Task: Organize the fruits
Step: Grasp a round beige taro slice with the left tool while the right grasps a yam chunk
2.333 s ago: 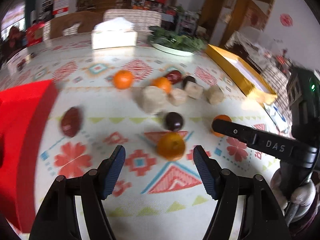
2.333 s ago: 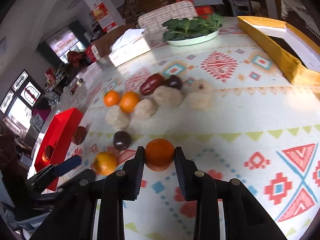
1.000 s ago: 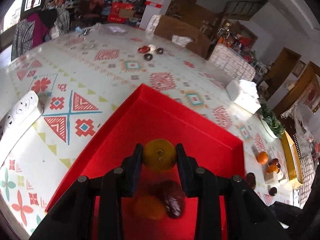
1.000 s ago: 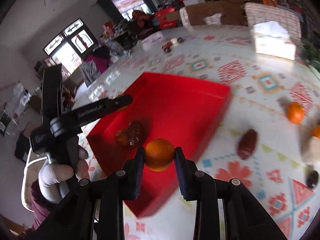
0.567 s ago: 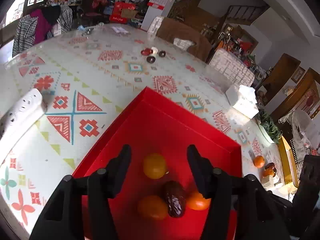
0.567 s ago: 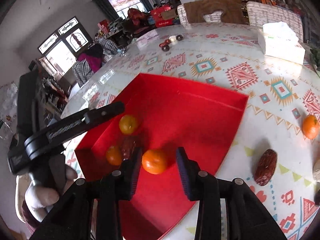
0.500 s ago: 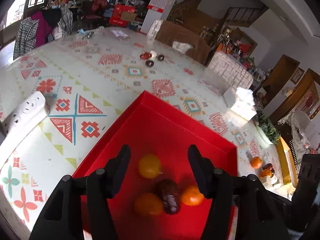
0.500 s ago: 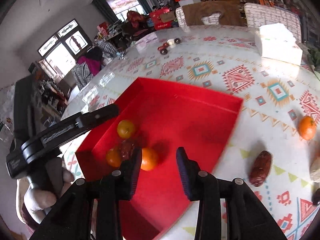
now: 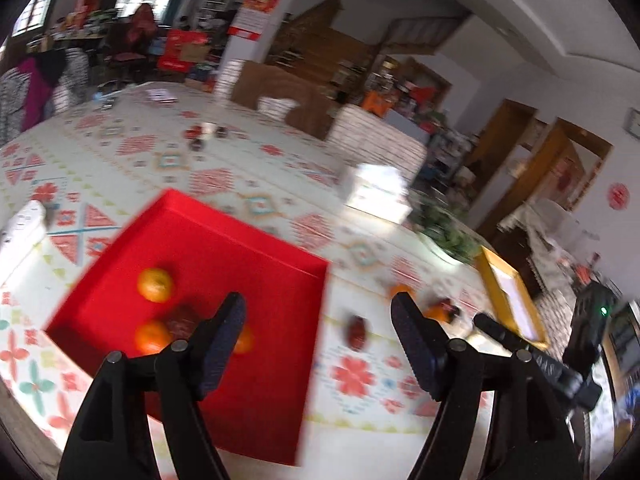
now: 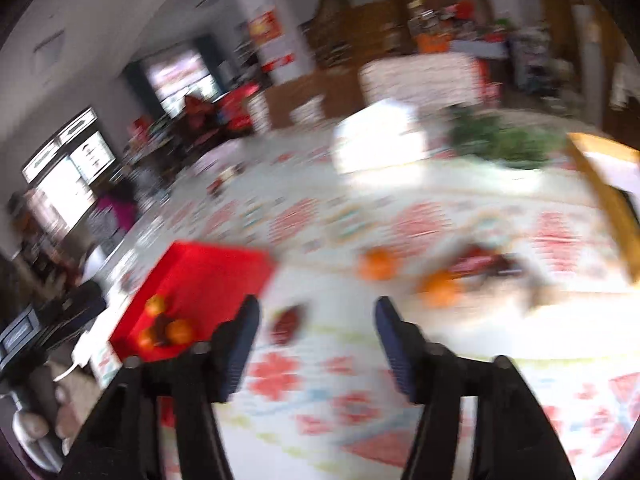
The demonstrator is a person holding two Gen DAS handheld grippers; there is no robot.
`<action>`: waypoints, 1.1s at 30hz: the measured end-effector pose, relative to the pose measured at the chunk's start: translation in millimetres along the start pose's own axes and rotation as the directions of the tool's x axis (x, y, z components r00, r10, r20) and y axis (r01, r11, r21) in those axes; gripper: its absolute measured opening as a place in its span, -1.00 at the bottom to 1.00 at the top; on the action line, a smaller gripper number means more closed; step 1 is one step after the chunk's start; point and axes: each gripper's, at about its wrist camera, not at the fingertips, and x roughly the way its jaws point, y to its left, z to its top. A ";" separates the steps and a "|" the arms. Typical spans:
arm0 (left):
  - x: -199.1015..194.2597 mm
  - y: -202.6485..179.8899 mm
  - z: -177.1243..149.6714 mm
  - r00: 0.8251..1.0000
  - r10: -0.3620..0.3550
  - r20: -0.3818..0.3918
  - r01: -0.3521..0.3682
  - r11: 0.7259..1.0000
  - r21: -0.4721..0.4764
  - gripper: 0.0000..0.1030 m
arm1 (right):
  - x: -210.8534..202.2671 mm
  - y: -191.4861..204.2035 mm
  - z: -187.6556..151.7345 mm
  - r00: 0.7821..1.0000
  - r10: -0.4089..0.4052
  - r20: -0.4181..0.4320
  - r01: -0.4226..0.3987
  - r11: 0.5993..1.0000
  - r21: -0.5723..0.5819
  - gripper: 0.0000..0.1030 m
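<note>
Motion blur smears your far fruit; left gripper [image 9: 318, 322] and right gripper [image 10: 316, 326] have just been opening, wide, empty.

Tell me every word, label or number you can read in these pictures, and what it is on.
No text reads clearly enough to quote.
Poster on the pillar: print too blurred.
Round red sign on the wall: its mark is too small.
Red box at the back of the room: lettering too blurred.
Right wrist view: motion blur throughout, nothing legible.
</note>
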 end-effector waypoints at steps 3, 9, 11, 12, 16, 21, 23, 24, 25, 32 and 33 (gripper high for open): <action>9.0 -28.8 -10.9 0.998 -0.049 -0.024 0.050 0.998 0.028 0.46 | -29.0 -50.6 3.5 0.995 -0.093 0.033 0.091 0.995 0.051 0.54; 41.8 -63.6 -34.4 0.991 -0.091 -0.098 0.096 0.994 0.045 0.47 | -46.5 -140.9 -0.1 0.985 -0.158 -0.061 0.168 0.965 0.200 0.40; 55.6 -71.4 -42.1 0.987 -0.093 -0.129 0.100 0.994 0.048 0.47 | -41.7 -154.6 -5.0 0.983 -0.166 -0.082 0.180 0.962 0.206 0.19; 60.8 -74.2 -45.6 0.985 -0.094 -0.142 0.102 0.993 0.050 0.47 | -38.9 -160.0 -7.3 0.982 -0.163 -0.090 0.179 0.961 0.211 0.15; 80.2 -86.5 -57.5 0.979 -0.094 -0.183 0.108 0.992 0.067 0.47 | -13.2 -166.2 -12.5 0.985 -0.135 -0.107 0.156 0.964 0.217 0.09; 102.9 -97.7 -62.9 0.971 -0.094 -0.219 0.115 0.990 0.084 0.47 | 23.2 -164.3 -8.1 0.989 -0.102 -0.109 0.125 0.964 0.236 0.09; 113.9 -102.2 -62.6 0.969 -0.089 -0.229 0.113 0.989 0.093 0.47 | 35.9 -162.0 -7.5 0.989 -0.091 -0.115 0.117 0.964 0.240 0.09; 118.7 -103.9 -62.0 0.969 -0.088 -0.230 0.113 0.989 0.099 0.47 | 41.3 -160.7 -7.4 0.988 -0.095 -0.120 0.121 0.965 0.234 0.09; 124.9 -106.3 -61.2 0.969 -0.085 -0.233 0.113 0.988 0.107 0.47 | 44.4 -159.7 -8.0 0.988 -0.094 -0.122 0.120 0.966 0.228 0.09; 169.7 -125.8 -61.5 0.962 -0.062 -0.267 0.113 0.977 0.183 0.23 | 53.6 -158.1 -11.7 0.987 -0.103 -0.121 0.125 0.973 0.195 -0.27; 175.3 -129.0 -61.7 0.961 -0.057 -0.272 0.114 0.974 0.198 0.16 | 53.6 -159.5 -12.1 0.988 -0.103 -0.117 0.125 0.972 0.198 -0.27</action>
